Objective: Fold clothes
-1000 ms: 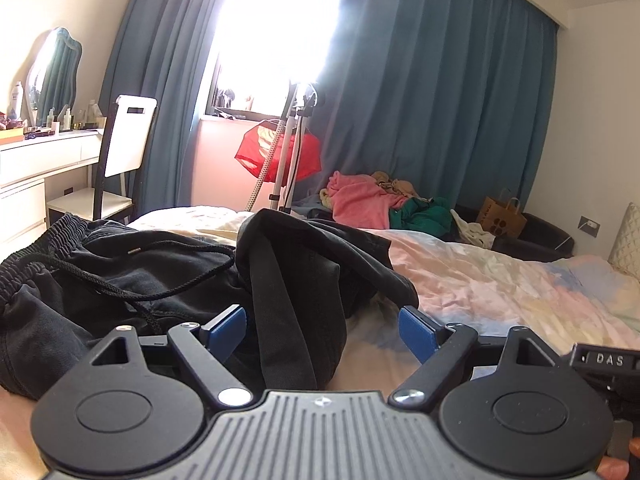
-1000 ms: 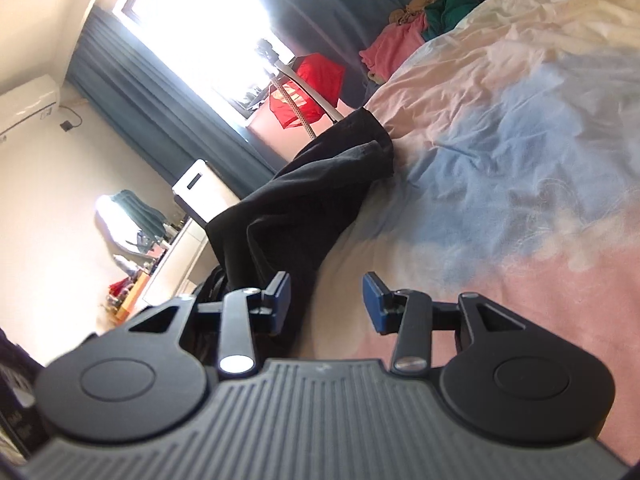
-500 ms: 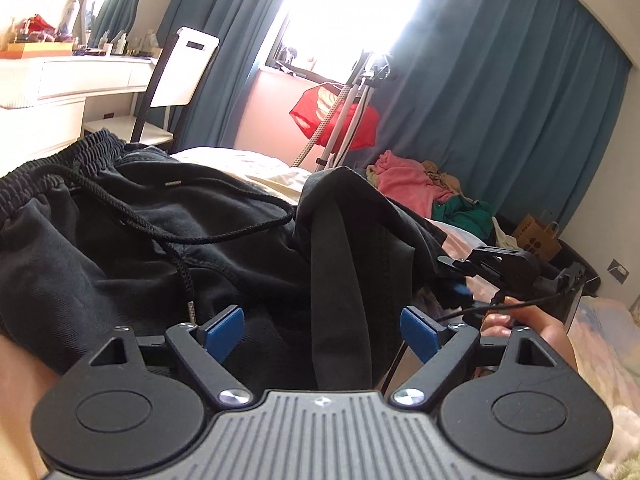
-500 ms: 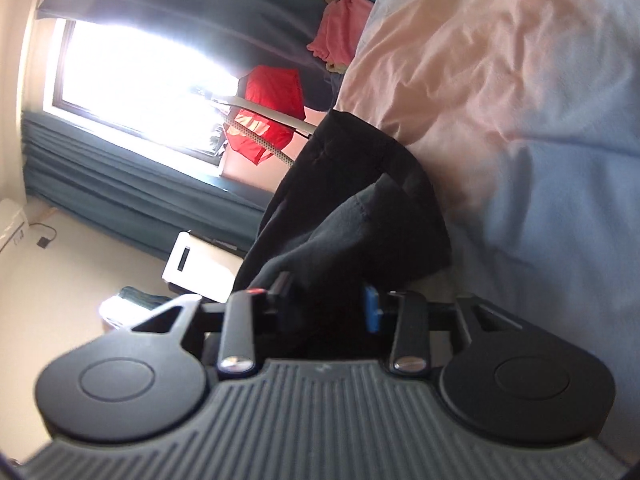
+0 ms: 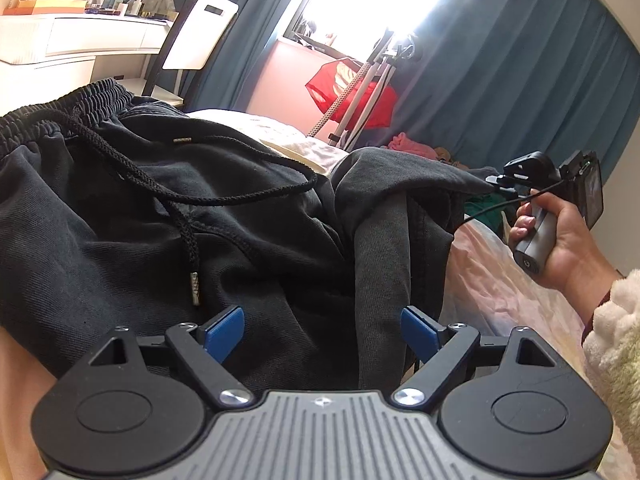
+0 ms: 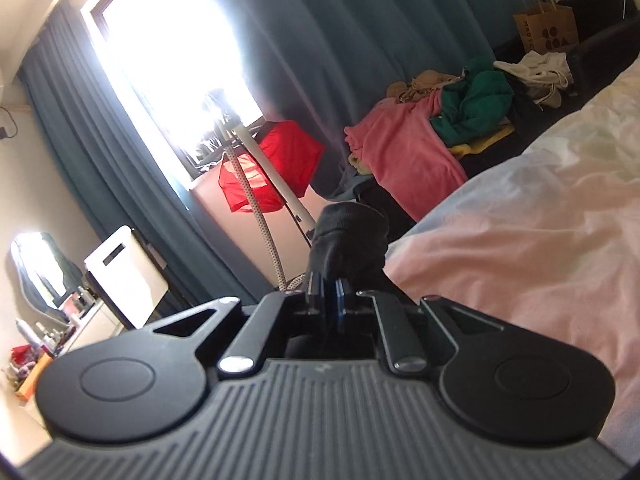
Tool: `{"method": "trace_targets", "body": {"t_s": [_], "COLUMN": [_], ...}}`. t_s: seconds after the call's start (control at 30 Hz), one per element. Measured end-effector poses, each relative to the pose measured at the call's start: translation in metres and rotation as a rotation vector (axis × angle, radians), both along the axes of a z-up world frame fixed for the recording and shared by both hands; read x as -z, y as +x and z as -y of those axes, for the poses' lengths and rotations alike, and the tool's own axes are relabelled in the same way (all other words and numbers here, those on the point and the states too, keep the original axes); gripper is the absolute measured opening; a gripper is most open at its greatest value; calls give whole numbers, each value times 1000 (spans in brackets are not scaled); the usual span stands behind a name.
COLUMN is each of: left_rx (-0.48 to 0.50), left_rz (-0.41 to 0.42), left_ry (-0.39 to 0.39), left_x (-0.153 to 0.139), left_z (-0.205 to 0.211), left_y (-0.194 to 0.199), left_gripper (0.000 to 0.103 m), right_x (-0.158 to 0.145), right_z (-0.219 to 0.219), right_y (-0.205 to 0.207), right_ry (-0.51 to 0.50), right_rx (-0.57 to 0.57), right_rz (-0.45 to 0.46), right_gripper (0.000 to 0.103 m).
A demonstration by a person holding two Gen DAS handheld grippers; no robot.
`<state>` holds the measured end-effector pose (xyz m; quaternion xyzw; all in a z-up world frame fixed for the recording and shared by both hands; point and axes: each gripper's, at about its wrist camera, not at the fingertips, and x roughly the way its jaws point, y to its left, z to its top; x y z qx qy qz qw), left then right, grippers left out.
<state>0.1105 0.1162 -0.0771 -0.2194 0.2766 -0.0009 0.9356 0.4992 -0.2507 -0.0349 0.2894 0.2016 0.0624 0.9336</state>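
Black drawstring sweatpants (image 5: pixel 168 216) lie crumpled on the bed, waistband at upper left, cord across the front. My left gripper (image 5: pixel 322 330) is open, its blue pads on either side of a folded leg of the pants, just above the cloth. My right gripper (image 6: pixel 325 294) is shut on the dark hem of a pant leg (image 6: pixel 348 240) and holds it lifted off the bed. In the left wrist view the right gripper (image 5: pixel 500 184) pinches that leg's tip at the right.
The bed (image 6: pixel 520 220) has a pastel pink, blue and white cover. A pile of pink and green clothes (image 6: pixel 432 136) lies at its far side. A white chair (image 5: pixel 196 36) and dressing table (image 5: pixel 72 44) stand left. A garment steamer with a red cloth (image 5: pixel 352 92) stands by the window.
My right gripper has closed on the pant leg hem and lifted it off the bed. My left gripper has moved closer over the pants and stays open.
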Motion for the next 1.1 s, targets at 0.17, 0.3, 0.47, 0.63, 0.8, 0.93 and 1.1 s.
{"method": "trace_targets", "body": {"t_s": [0.17,0.3,0.47,0.63,0.8,0.93,1.1], "left_rx": [-6,-32,-58,-64,-72,-73,-74], "left_rz": [26,37,33,8,-28,-54,-68], "left_ry": [-1,-13,-20,-13,-21,-19,-26], "left_x": [-7,-13,-15,-12,-2,6,10], "left_z": [1,-4,-9,-10,-13,-12,-10], "left_y": [-7,-13,-19,-20,-11,-5,-3], "left_gripper": [87,87,87,87,87,87,87], "right_x": [49,99,149,173,186,196,206], "right_z": [41,44,5,-17,-27,-38,-51], "right_y": [-57,-110,-149,-127,-104,-96,-120], "right_ry": [369,756,1019,1041,1157,1265,1493], "right_rx": [88,130,140,172,238,267,264], "right_rz": [-64,-159,-308,-418,-421,-410,-272], "right_gripper": [65,65,65,64,64,64,65]}}
